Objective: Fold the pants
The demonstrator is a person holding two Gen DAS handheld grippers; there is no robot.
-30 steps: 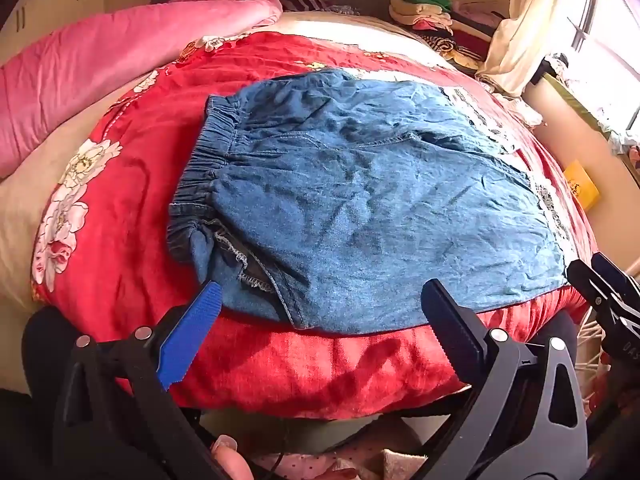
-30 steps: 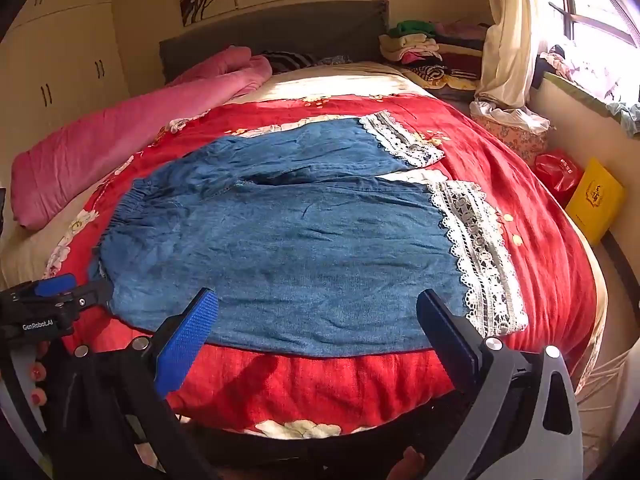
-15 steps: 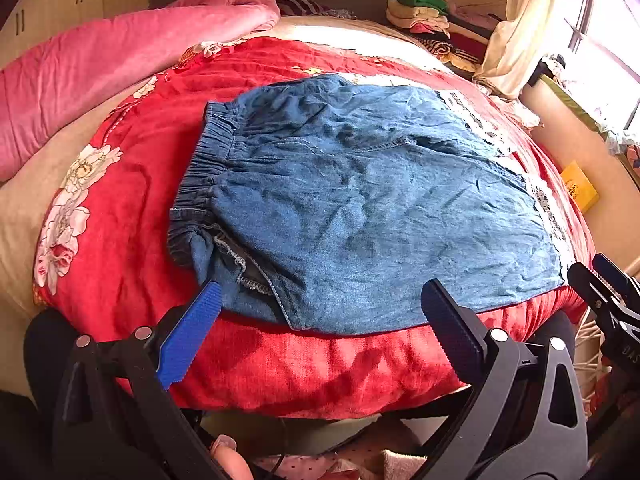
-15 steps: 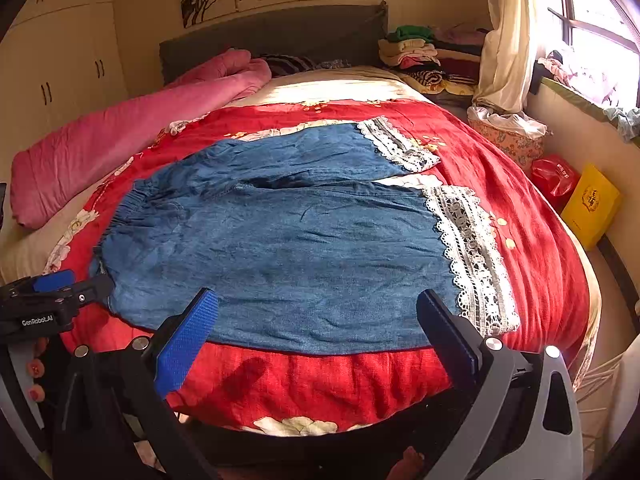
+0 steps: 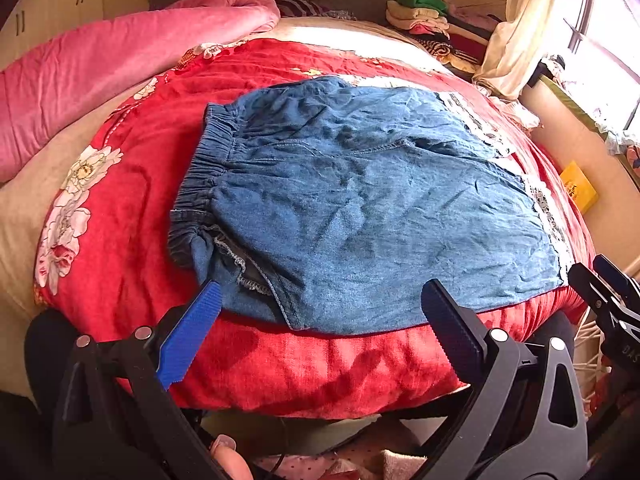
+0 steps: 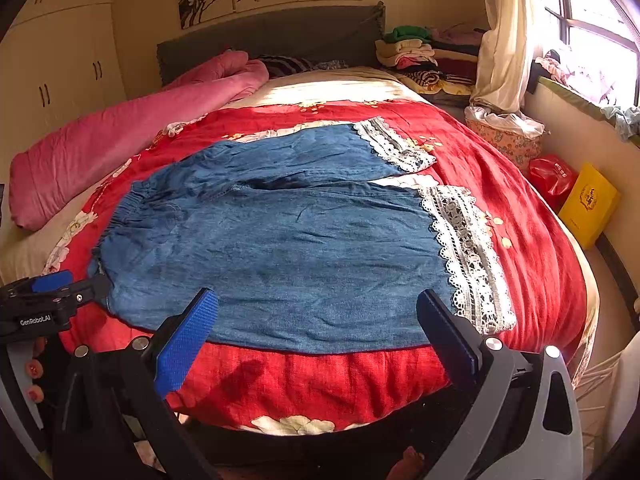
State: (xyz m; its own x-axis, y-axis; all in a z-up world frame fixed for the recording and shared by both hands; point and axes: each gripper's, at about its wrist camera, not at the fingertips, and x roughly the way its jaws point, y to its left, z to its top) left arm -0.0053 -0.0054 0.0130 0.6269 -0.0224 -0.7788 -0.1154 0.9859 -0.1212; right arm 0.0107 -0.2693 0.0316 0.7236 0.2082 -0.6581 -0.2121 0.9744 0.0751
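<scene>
Blue denim pants [image 6: 280, 248] with white lace cuffs [image 6: 464, 248] lie spread flat on a red floral bed cover [image 6: 520, 200], waistband to the left, both legs side by side pointing right. In the left wrist view the pants [image 5: 352, 208] show their gathered elastic waistband [image 5: 204, 172] nearest. My left gripper [image 5: 320, 312] hovers open at the bed's near edge by the waist corner, holding nothing. My right gripper [image 6: 316, 320] is open too, just short of the near leg's lower hem. Each gripper shows at the edge of the other's view.
A rolled pink quilt [image 6: 120, 136] lies along the bed's left side. Folded clothes [image 6: 416, 52] are stacked at the headboard's right. A red bag [image 6: 552, 176] and a yellow box [image 6: 588, 204] stand on the floor by the window wall.
Both grippers have drawn back and tilted slightly, so the bed and pants sit a little lower in each view. The pants have not moved and both jaws stay apart.
</scene>
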